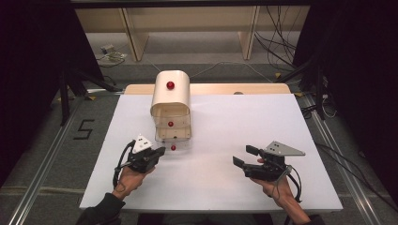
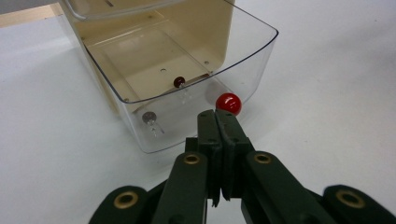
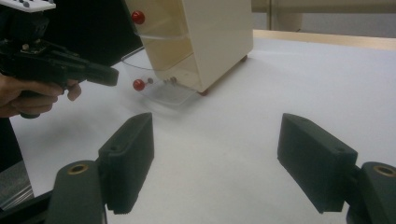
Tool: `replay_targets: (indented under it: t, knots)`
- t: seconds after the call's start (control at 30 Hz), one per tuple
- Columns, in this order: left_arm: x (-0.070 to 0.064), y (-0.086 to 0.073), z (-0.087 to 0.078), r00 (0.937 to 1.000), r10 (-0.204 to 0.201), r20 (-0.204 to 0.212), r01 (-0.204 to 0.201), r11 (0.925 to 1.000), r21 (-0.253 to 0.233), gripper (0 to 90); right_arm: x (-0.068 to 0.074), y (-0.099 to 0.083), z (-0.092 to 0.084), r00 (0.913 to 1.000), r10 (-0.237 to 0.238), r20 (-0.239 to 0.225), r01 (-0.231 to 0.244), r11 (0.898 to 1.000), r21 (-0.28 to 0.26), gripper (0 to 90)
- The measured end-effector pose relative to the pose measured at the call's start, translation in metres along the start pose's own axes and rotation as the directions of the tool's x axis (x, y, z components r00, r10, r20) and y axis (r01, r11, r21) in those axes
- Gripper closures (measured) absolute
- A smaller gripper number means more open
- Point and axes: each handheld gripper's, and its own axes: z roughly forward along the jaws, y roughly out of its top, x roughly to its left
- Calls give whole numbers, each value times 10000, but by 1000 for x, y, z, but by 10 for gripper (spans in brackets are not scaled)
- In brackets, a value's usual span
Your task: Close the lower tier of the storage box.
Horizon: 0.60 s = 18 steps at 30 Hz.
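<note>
A cream drawer cabinet (image 1: pixel 172 96) stands at the back middle of the white tabletop (image 1: pixel 244 122), with a red knob on each drawer front. Its clear bottom drawer (image 2: pixel 254 58) is pulled out and looks empty. My left gripper (image 2: pixel 217 115) is shut with nothing between its jaws, its tips just short of the bottom drawer's red knob (image 2: pixel 228 103). From above, that left gripper (image 1: pixel 162 151) sits just left of the knob (image 1: pixel 173 147). My right gripper (image 1: pixel 244 156) rests at the right front, open and empty; its own view shows the right gripper (image 3: pixel 215 163) facing the cabinet (image 3: pixel 219 37).
A wooden table edge (image 1: pixel 244 88) runs behind the white top. Beyond it are wooden shelf legs (image 1: pixel 133 40) and loose cables (image 1: pixel 277 51) on the floor. Dark curtains hang on both sides, and metal rails (image 1: pixel 42 164) run along the floor.
</note>
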Motion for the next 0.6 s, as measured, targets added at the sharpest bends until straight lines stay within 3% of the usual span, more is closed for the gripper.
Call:
replay_targets:
  t: [0.6]
  knots:
    - [3,1,9,9999,-57,-118,57,10000,-30,889,1,-1,-3,10000,28,25,-28,10000,18,280]
